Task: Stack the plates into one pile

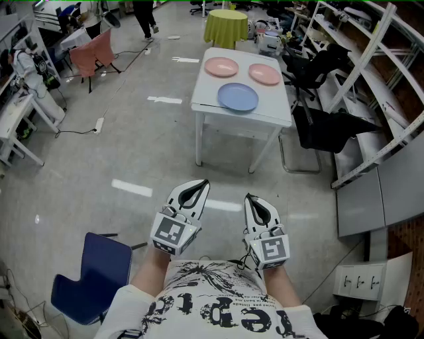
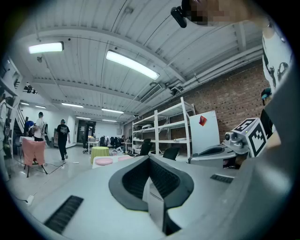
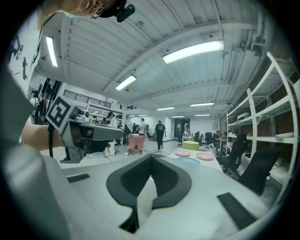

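Observation:
A white table [image 1: 265, 118] stands several steps ahead across the floor. On it lie two pink plates [image 1: 221, 67] [image 1: 265, 73] at the back and a blue plate [image 1: 238, 96] nearer the front, all apart. My left gripper [image 1: 203, 183] and right gripper [image 1: 250, 198] are held close to my body, far from the table, jaws shut with nothing between them. The right gripper view shows the pink plates [image 3: 182, 153] [image 3: 205, 156] and the blue plate [image 3: 188, 160] small beyond the shut jaws. In the left gripper view a pink plate [image 2: 104, 161] shows past the jaws.
A blue chair [image 1: 99, 278] stands at my lower left. Black chairs [image 1: 328, 129] and metal shelving [image 1: 377, 79] line the right side by the table. A yellow-green covered round table [image 1: 226, 26] is behind it. A pink-draped chair [image 1: 93, 53] and a walking person [image 1: 144, 16] are far left.

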The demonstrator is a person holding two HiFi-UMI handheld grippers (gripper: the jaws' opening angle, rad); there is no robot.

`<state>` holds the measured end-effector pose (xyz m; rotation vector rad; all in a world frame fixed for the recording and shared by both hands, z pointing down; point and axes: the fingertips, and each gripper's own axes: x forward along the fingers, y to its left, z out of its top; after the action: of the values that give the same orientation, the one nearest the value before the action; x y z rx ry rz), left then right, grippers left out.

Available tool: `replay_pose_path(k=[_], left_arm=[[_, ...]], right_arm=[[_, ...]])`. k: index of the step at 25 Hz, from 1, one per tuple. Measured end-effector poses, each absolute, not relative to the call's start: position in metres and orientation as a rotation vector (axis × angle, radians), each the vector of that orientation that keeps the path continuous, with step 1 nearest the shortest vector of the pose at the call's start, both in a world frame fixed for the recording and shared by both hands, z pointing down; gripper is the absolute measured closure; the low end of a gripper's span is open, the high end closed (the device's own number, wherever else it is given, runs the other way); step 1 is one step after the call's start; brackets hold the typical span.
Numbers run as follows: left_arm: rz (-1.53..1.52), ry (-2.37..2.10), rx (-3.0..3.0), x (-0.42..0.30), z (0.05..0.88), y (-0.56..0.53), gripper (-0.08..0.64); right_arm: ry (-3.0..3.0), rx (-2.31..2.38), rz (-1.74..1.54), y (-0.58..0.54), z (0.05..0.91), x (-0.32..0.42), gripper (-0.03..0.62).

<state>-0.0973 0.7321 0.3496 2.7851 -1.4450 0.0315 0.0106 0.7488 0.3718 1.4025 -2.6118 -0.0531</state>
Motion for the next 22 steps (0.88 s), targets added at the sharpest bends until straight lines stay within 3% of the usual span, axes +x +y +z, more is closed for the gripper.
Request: replay_pose_path(k=[22], left_arm=[[0.016,-1.413,2.765,-0.107,0.362,0.703,0.551]], right_arm=[[-2.627,1.365,0.012,0.721,0.384,-0.007,0.592]])
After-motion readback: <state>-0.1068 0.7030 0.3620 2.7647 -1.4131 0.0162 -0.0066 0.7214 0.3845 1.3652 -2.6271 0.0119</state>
